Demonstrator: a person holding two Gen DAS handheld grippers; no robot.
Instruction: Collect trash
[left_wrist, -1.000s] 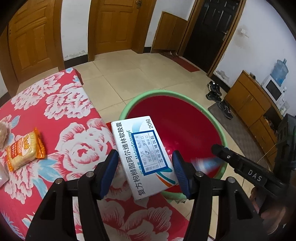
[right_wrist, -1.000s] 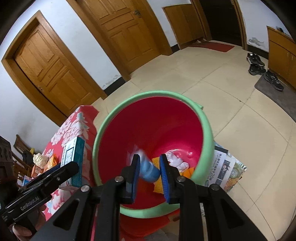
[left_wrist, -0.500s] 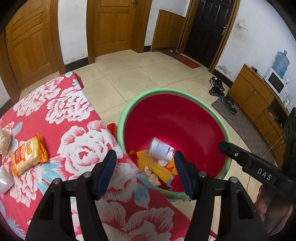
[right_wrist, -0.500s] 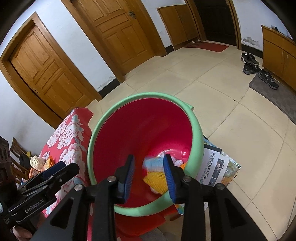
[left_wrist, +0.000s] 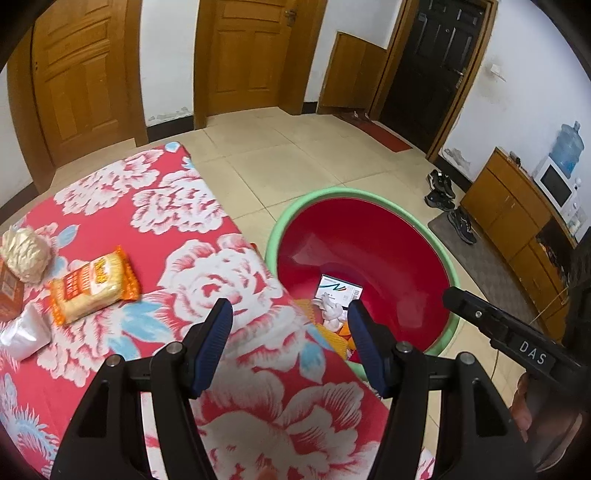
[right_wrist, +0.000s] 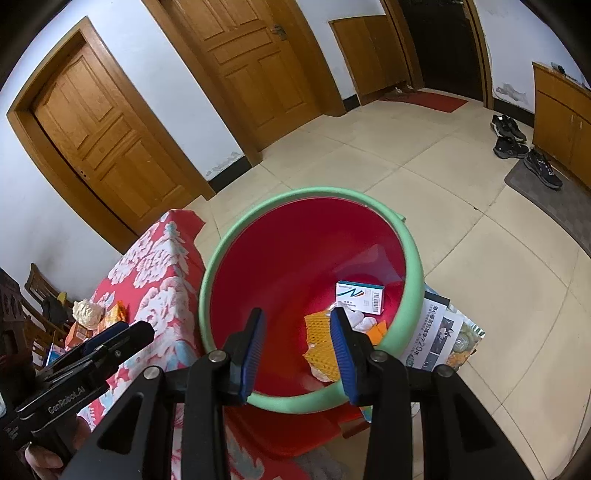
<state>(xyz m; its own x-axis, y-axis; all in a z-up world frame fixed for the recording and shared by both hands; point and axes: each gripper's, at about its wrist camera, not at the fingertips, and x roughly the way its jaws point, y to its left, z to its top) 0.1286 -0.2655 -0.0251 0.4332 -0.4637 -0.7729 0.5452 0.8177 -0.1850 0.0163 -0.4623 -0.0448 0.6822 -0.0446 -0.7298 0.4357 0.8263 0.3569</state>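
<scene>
A red bin with a green rim (left_wrist: 439, 240) (right_wrist: 236, 254) stands on the floor beside the table. A white medicine box (left_wrist: 340, 291) (right_wrist: 360, 297) lies at its bottom with orange netting (right_wrist: 321, 332) and white crumpled paper (left_wrist: 330, 312). My left gripper (left_wrist: 290, 341) is open and empty above the table edge next to the bin. My right gripper (right_wrist: 297, 349) is open and empty above the bin's near rim. On the table lie an orange snack packet (left_wrist: 92, 284), a crumpled paper ball (left_wrist: 24, 251) and a white wrapper (left_wrist: 26, 334).
The table has a red floral cloth (left_wrist: 177, 206) (right_wrist: 155, 266). Newspaper (right_wrist: 439, 332) lies under the bin on the tiled floor. Shoes (left_wrist: 443, 192) and a wooden cabinet (left_wrist: 517, 218) stand at the right. Wooden doors (left_wrist: 243, 55) line the far wall.
My left gripper opened and dropped the medicine box into the bin, then drew back over the table. My right gripper opened, dropped its blue-and-white item, and rose.
</scene>
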